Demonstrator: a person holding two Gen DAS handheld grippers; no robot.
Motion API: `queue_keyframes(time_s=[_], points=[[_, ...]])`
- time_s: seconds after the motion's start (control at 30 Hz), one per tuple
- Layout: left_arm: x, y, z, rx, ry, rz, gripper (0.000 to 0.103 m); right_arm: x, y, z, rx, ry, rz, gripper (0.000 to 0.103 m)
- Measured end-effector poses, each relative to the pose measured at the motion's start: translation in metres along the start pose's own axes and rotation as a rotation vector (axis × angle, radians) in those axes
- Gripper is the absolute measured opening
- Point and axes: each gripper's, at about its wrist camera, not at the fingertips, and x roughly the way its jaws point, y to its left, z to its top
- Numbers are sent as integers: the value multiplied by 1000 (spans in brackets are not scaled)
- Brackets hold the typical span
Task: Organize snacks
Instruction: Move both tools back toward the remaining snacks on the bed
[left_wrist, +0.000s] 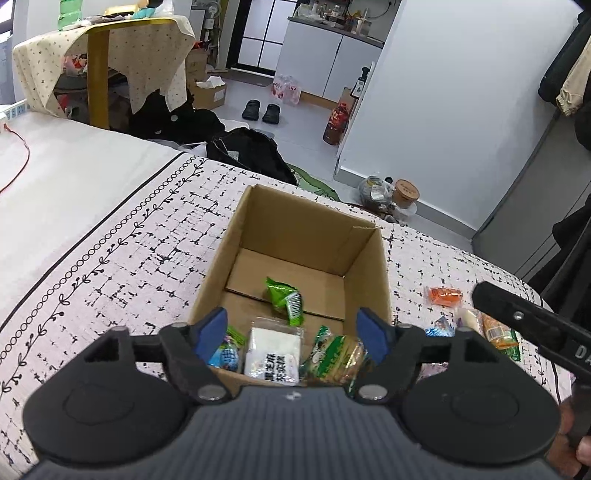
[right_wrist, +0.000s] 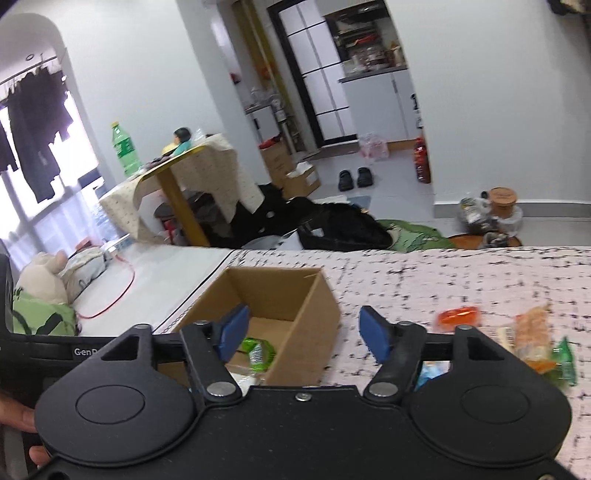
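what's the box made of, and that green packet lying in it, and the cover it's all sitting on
Box: plain brown cardboard, matt, with folded flaps showing on its floor.
Green packet: looks like thin plastic film, glossy and crinkled, with a printed barcode.
Cover: seems woven or quilted fabric, matt, pale with a black printed pattern; the exact cloth I can't tell.

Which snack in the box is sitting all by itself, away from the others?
The small bright green packet, out in the middle of the cardboard box. The blue, white and green-yellow packets all crowd together along the near wall.
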Motion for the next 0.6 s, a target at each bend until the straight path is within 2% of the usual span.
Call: queue_keyframes(time_s=[0.03, 0.27, 0.4, 0.6], points=[[0, -3, 0, -1, -4, 1, 82, -3, -3, 0, 3, -7, -15, 77], [-4, -19, -4, 9, -35, -19, 103, -22, -21, -10, 1, -24, -81, 94], [-5, -29, -8, 17, -40, -41, 103, -34, -31, -16, 10, -42, -100, 103], [-4, -43, -11, 35, -34, -71, 103, -48, -50, -20, 56, -68, -127, 103]])
